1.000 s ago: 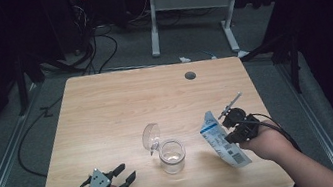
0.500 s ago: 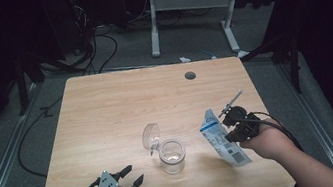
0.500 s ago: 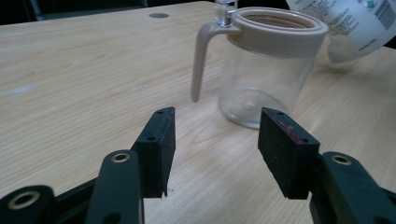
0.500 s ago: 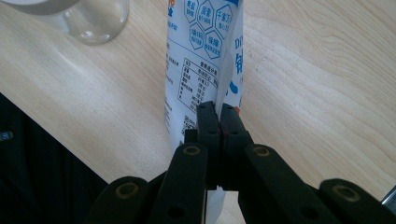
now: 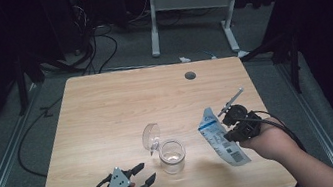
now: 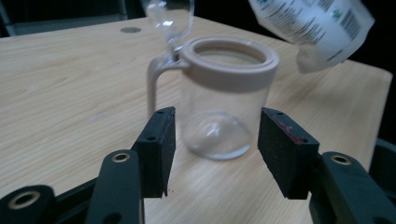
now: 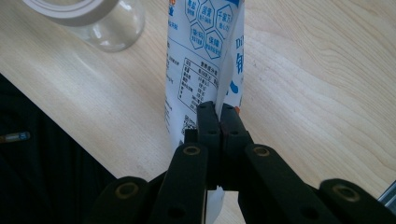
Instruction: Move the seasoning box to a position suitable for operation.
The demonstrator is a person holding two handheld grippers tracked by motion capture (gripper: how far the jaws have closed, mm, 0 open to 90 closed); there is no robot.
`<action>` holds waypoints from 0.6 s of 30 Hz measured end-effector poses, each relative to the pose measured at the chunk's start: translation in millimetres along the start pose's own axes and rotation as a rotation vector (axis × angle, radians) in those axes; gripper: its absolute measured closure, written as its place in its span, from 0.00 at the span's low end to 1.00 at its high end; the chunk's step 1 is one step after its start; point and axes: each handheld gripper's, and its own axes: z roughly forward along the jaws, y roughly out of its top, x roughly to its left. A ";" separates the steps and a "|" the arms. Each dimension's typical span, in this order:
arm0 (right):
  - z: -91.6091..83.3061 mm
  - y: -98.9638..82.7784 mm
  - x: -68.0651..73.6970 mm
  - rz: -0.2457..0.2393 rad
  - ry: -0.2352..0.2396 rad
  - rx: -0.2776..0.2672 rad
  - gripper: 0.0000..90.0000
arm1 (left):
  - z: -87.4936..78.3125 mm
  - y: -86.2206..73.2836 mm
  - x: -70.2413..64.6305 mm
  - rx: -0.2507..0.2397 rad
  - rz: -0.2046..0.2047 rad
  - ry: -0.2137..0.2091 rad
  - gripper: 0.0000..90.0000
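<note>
At the lower left of the high view, the left gripper has just opened its jaws wide with nothing between them, aimed at 1 clear jar at lower centre, probably to steady it. Its 1 hinged lid is flipped open. Right of it, the right gripper pinches 1 white pouch tight by its edge, tilted toward the jar's mouth as if for pouring.

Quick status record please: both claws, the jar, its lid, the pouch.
left claw: open, jaws have just been opening, jar ahead between them, pads not touching it
right claw: shut on pouch
pouch: white and blue, held off the table right of the jar
jar: clear, upright, looks empty
lid: hinged, flipped open
table: wooden
</note>
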 end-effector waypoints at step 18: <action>-4.4 5.4 11.0 -0.019 0.016 0.022 1.00 | 28.5 -8.8 -44.9 0.034 0.023 -0.112 0.50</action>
